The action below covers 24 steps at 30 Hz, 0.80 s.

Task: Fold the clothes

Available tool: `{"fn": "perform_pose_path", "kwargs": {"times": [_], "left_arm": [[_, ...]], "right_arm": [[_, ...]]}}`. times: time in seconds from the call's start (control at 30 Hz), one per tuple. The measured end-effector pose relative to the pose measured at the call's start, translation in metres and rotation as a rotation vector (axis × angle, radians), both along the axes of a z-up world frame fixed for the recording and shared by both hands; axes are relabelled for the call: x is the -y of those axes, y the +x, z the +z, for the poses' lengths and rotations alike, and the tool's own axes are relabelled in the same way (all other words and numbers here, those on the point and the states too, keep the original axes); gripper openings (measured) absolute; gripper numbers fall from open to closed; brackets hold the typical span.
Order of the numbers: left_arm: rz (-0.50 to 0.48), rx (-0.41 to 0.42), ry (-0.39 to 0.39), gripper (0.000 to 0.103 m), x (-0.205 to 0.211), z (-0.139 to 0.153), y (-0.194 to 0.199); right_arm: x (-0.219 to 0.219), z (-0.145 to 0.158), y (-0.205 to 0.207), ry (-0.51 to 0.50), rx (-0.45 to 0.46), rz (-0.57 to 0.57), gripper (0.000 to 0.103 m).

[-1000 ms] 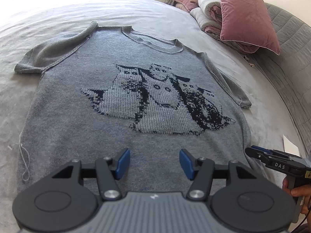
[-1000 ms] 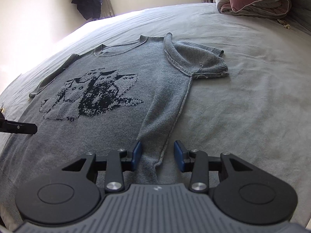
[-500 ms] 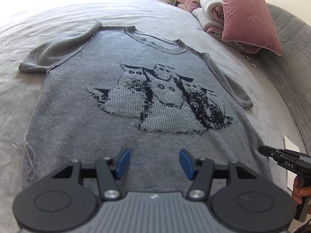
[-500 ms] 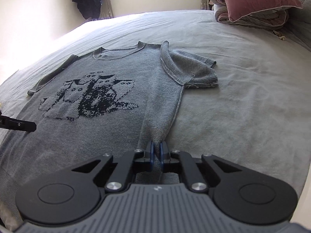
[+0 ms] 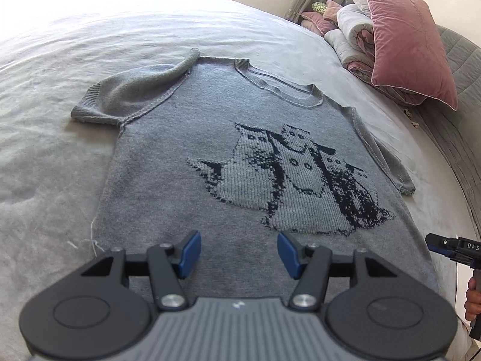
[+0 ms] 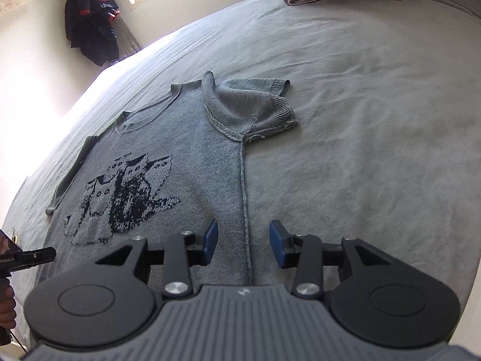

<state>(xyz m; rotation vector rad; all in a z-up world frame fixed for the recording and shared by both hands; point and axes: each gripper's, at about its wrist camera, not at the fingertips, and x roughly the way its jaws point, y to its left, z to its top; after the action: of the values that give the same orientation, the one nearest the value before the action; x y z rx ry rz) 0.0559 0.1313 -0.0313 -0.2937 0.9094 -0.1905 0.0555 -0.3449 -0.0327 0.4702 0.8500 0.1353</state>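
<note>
sweater (image 6: 186, 162) side seam between opening right gripper (image 6: 243, 242) pads, seemingly untouched; left gripper (image 5: 237, 251) agape, empty.

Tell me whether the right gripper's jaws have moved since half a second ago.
Yes. The right gripper was pinched on the sweater's side seam; now its jaws are opening, standing apart either side of it.

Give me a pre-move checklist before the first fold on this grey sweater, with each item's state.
1. Sweater lies flat, front up, on the bed: ok.
2. Left tongs open with nothing gripped: ok.
3. Right tongs opening, straddling the side seam, pads off it: ok.
4. Sleeve on the right tongs' side spread flat: not ok, bunched.
5. Other sleeve flat: cannot tell, seen edge on.
6. Pillow clear of the sweater: ok.
</note>
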Motion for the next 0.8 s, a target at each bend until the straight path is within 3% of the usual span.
{"fn": "perform_pose_path", "kwargs": {"times": [0.2, 0.3, 0.4, 0.5, 0.53, 0.7, 0.8], "left_arm": [[0.143, 0.032, 0.068, 0.054, -0.037, -0.003, 0.015], [0.180, 0.025, 0.052, 0.048, -0.047, -0.011, 0.025], [0.180, 0.033, 0.053, 0.032, -0.047, -0.015, 0.032], [0.182, 0.048, 0.086, 0.008, -0.043, -0.017, 0.036], [0.189, 0.051, 0.086, 0.005, -0.042, -0.017, 0.036], [0.240, 0.057, 0.100, 0.005, -0.042, -0.014, 0.036], [0.231, 0.045, 0.107, 0.008, -0.042, -0.017, 0.036]], "right_arm": [[0.002, -0.011, 0.026, 0.067, 0.007, -0.045, 0.041], [0.000, -0.016, 0.036, 0.070, 0.023, -0.057, 0.038], [0.002, -0.020, 0.041, 0.086, 0.035, -0.076, 0.030], [0.001, -0.022, 0.043, 0.059, 0.033, -0.085, 0.007], [0.000, -0.021, 0.043, 0.044, 0.036, -0.089, 0.003], [-0.014, -0.008, 0.037, -0.123, 0.117, -0.106, 0.003], [-0.013, -0.017, 0.035, -0.107, 0.084, -0.081, 0.008]]}}
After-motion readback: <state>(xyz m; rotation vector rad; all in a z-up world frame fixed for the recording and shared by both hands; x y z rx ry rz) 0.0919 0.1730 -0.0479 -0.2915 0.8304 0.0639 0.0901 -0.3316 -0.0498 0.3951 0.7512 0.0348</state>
